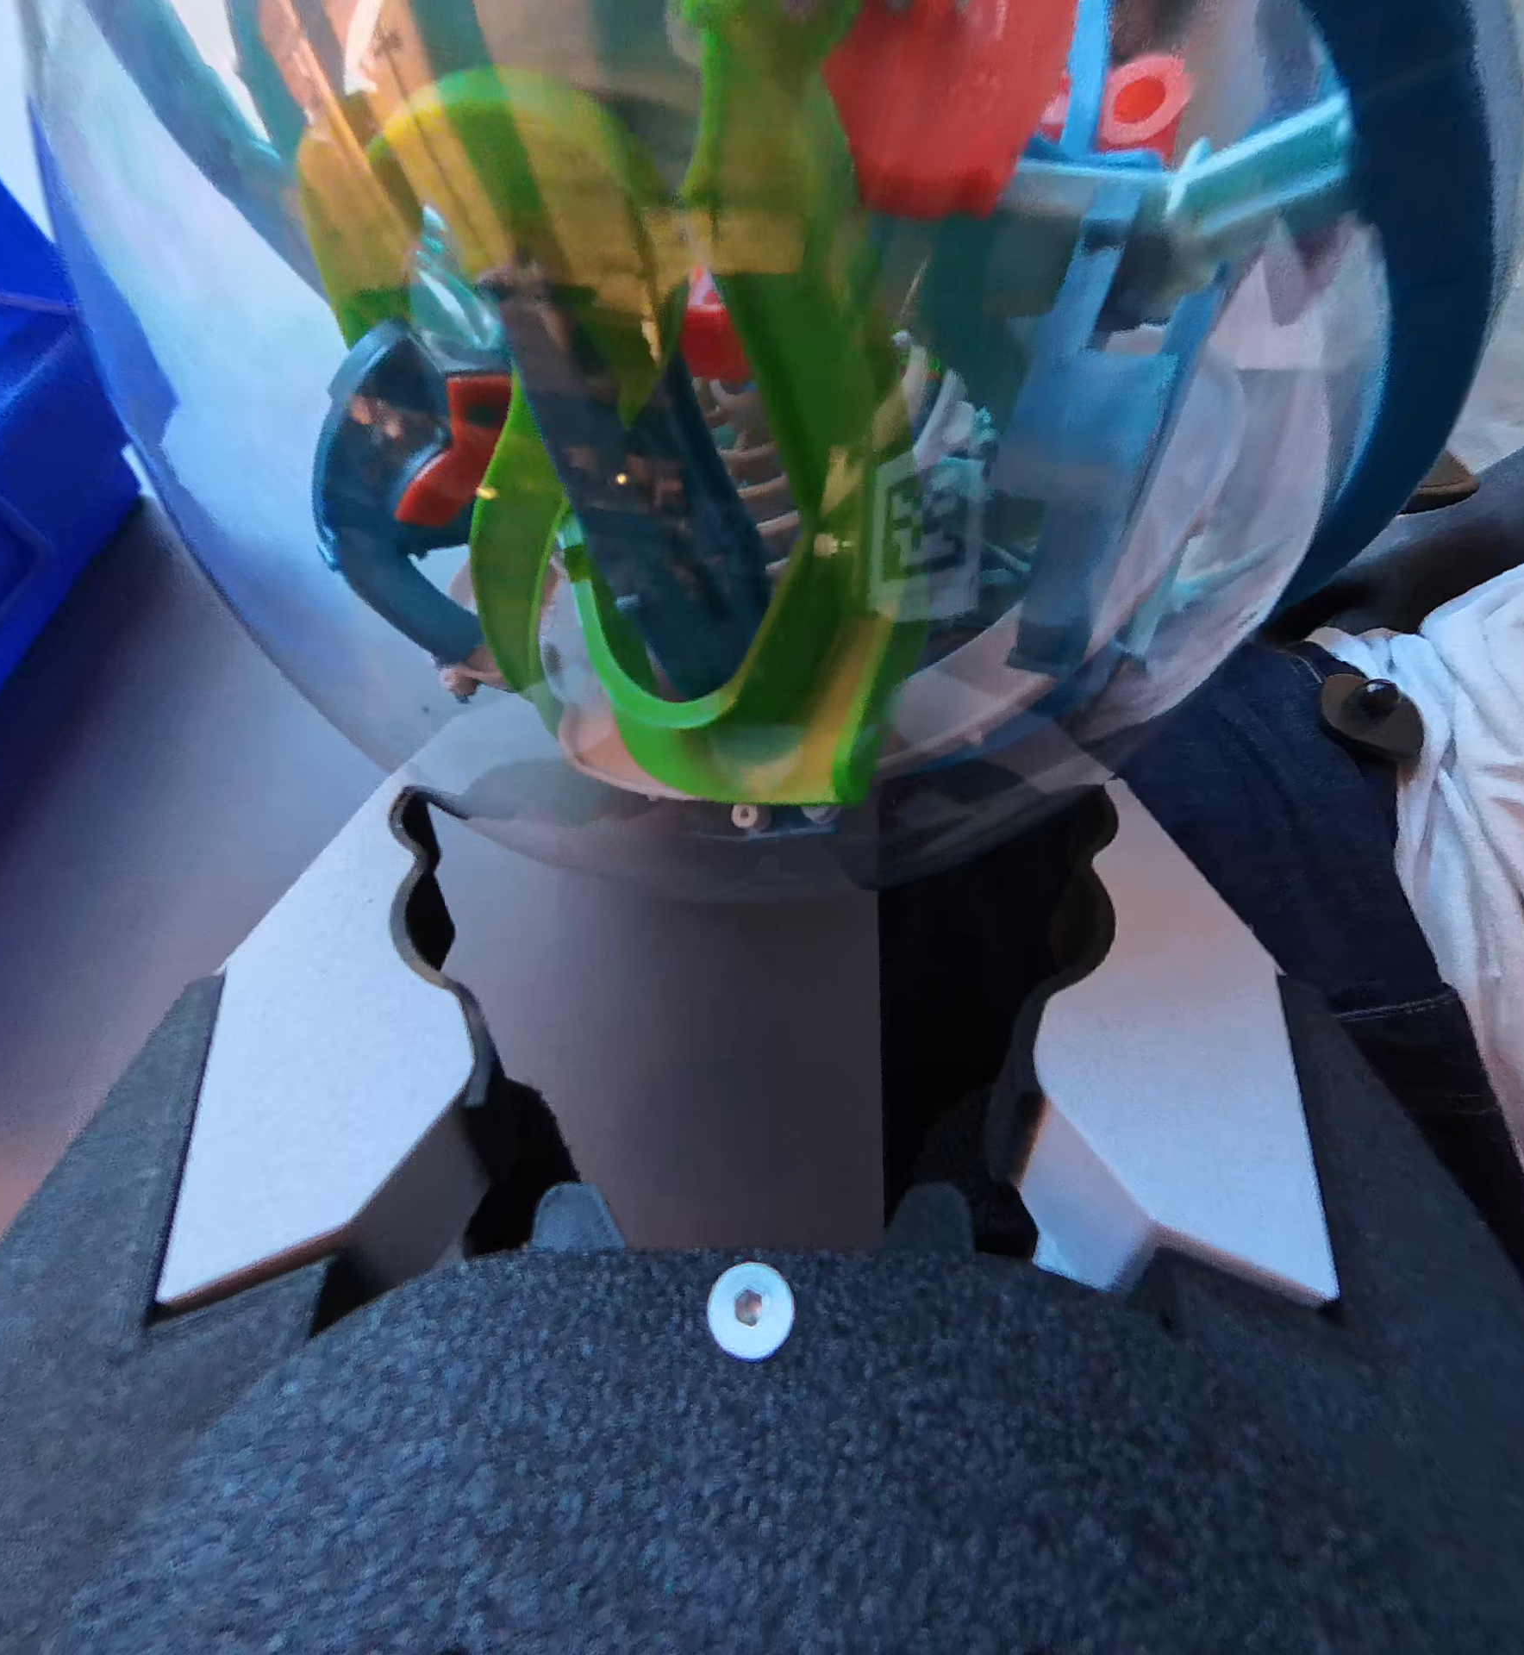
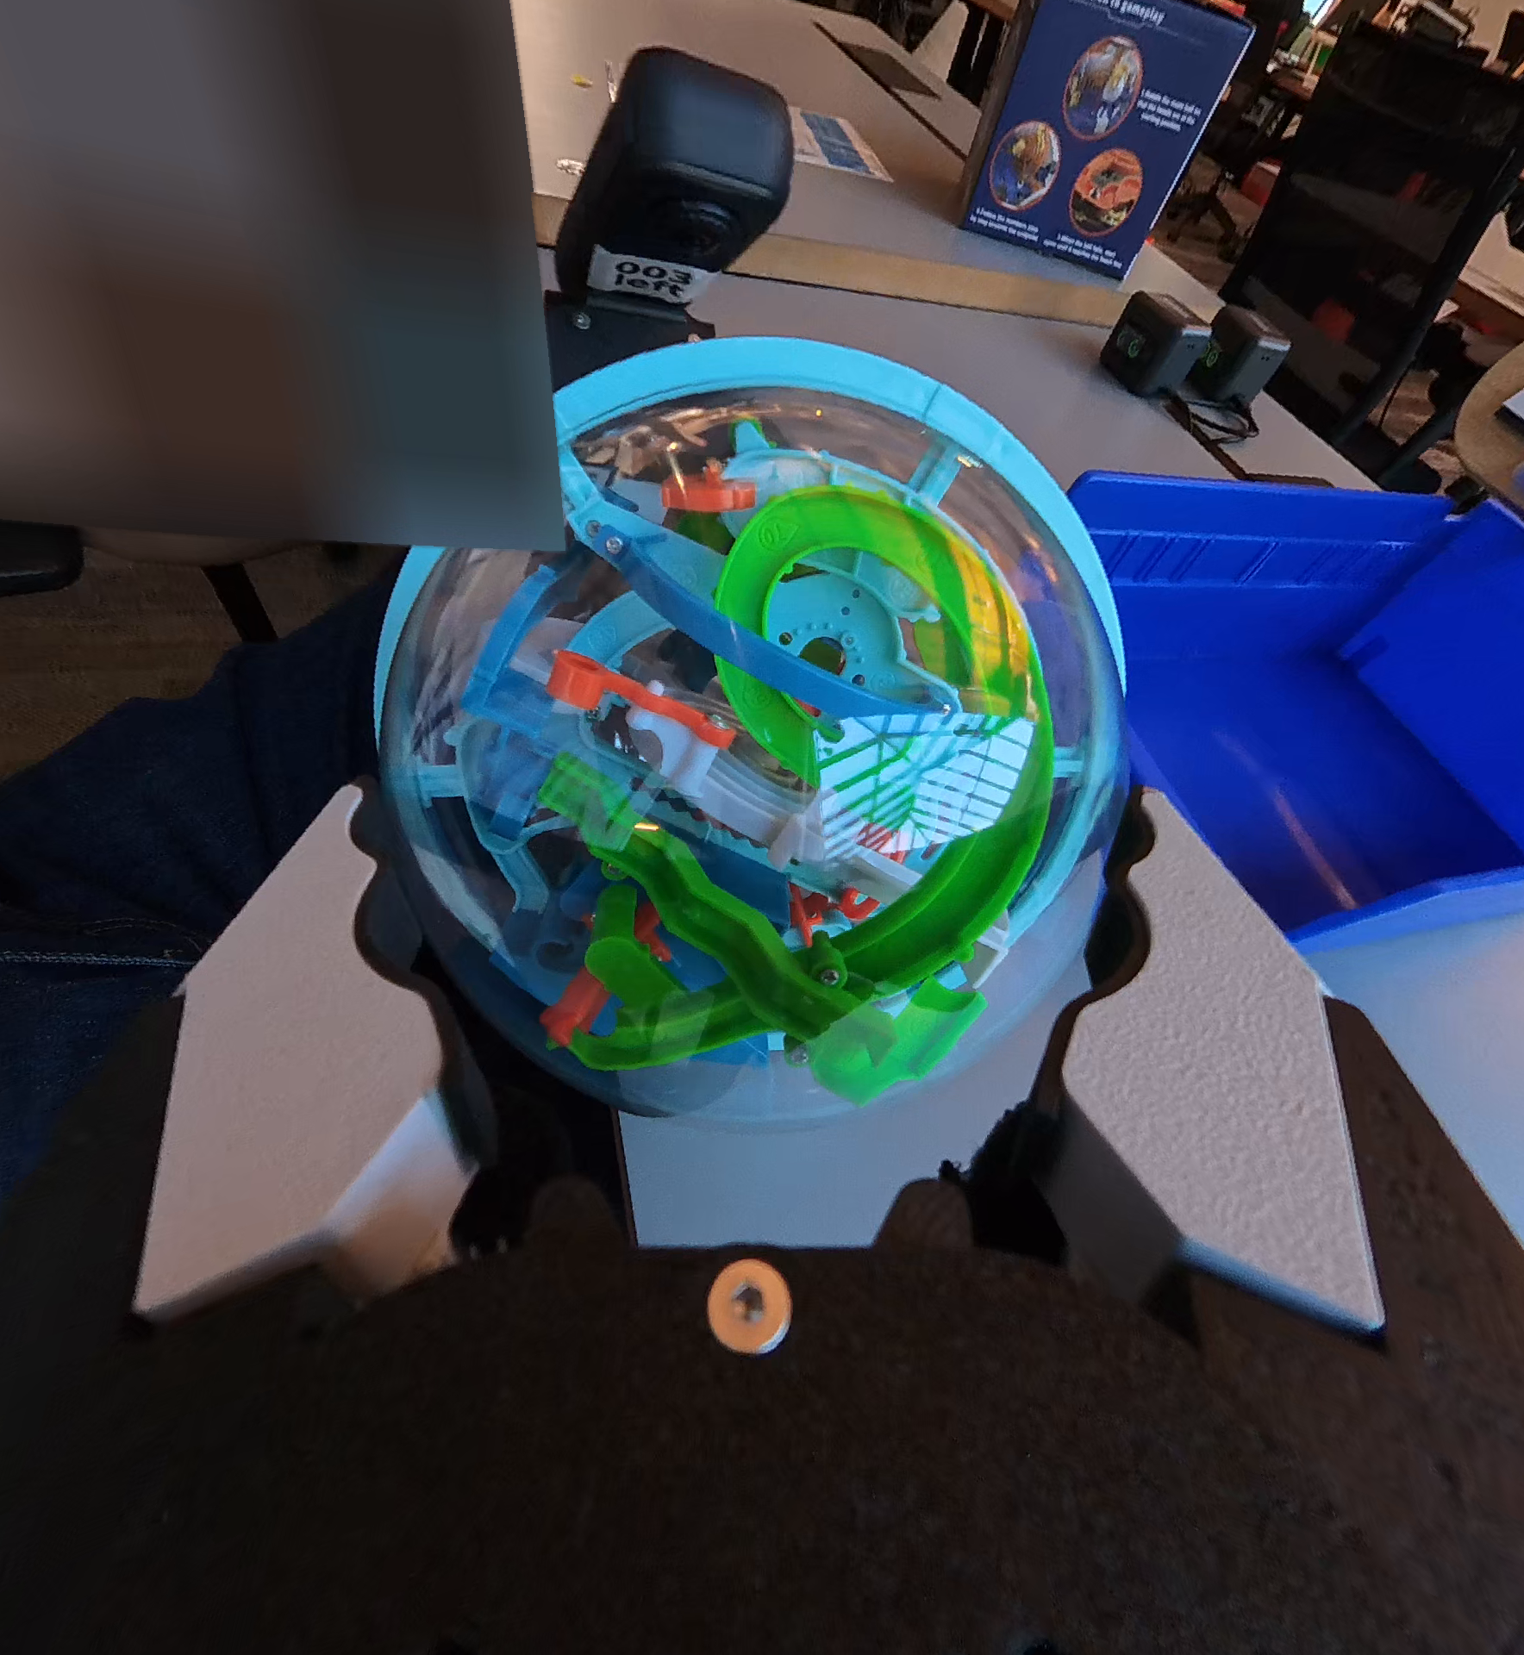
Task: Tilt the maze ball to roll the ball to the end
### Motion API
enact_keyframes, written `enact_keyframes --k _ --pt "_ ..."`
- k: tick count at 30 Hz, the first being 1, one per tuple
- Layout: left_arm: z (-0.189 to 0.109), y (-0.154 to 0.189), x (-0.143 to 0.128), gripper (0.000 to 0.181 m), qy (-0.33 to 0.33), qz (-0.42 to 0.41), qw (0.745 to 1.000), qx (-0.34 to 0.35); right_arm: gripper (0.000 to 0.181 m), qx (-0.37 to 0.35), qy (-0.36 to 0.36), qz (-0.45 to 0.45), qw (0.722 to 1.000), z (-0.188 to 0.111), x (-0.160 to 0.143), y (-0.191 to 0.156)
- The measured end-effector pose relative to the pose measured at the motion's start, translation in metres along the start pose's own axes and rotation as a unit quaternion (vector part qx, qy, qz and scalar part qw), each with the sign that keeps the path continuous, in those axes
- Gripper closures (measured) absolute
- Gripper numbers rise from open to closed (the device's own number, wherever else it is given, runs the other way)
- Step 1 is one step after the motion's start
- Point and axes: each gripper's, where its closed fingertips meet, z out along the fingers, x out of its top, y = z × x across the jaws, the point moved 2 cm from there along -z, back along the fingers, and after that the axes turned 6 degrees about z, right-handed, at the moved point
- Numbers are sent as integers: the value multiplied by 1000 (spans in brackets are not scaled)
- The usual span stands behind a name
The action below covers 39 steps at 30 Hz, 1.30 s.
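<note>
The maze ball (image 2: 740, 716) is a clear sphere with green, blue and orange tracks inside and a light blue ring around it. It is held up between my two grippers, which face each other. My right gripper (image 2: 749, 860) is wide open, its fingertips (image 2: 355, 833) against the ball's near sides. My left gripper (image 1: 754, 806) is also wide open, its tips cupping the underside of the ball (image 1: 696, 403). The left gripper's camera (image 2: 696, 170) shows beyond the ball. I cannot make out the small rolling ball inside.
A blue bin (image 2: 1367, 716) lies open on the grey table (image 2: 920, 304) just right of the ball; it also shows in the left wrist view (image 1: 6, 448). A person's lap in dark jeans (image 2: 114, 806) is close. A blue box (image 2: 1099, 134) and two small black devices (image 2: 1188, 349) stand farther back.
</note>
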Motion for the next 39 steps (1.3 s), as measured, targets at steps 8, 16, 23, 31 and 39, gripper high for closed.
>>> enact_keyframes --k 8,16,23,31,39 --pt "4 -4 8 22 22 -54 997 -53 30 -4 6 1 1000 -4 -5 1" --pt "5 2 8 33 18 -38 998 -56 30 -1 -7 32 999 -4 2 -1" --pt "6 2 8 35 15 -30 999 -40 29 -21 -36 132 990 -8 27 12" --pt "9 3 7 37 7 -21 999 -30 29 9 -92 152 984 12 18 11" --pt "7 8 4 41 8 -23 998 -56 29 34 -26 126 991 3 16 5"
